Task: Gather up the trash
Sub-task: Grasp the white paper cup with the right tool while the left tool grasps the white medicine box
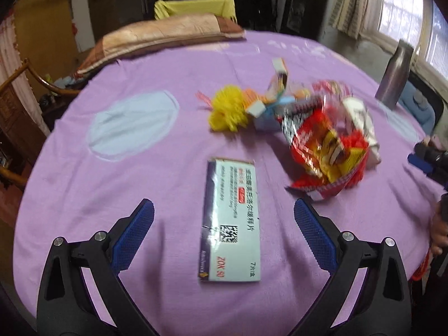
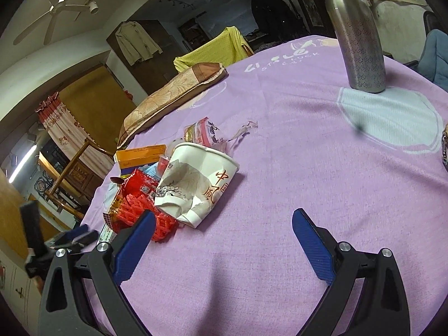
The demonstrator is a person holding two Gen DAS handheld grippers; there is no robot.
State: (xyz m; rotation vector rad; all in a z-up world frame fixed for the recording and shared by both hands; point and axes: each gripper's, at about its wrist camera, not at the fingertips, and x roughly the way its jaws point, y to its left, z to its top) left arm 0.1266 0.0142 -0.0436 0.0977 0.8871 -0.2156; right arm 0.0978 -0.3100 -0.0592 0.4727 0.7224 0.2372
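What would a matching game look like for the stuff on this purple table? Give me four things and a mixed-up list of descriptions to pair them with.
Things:
1. medicine box
2. paper cup
3. metal flask
4. yellow mesh ball

Descriptions:
A. standing upright near the far edge of the tablecloth
B. crushed and lying on its side
C. lying flat between the open fingers of the left gripper
D. fluffy, at the left end of the trash pile

Pairs: 1-C, 2-B, 3-A, 4-D
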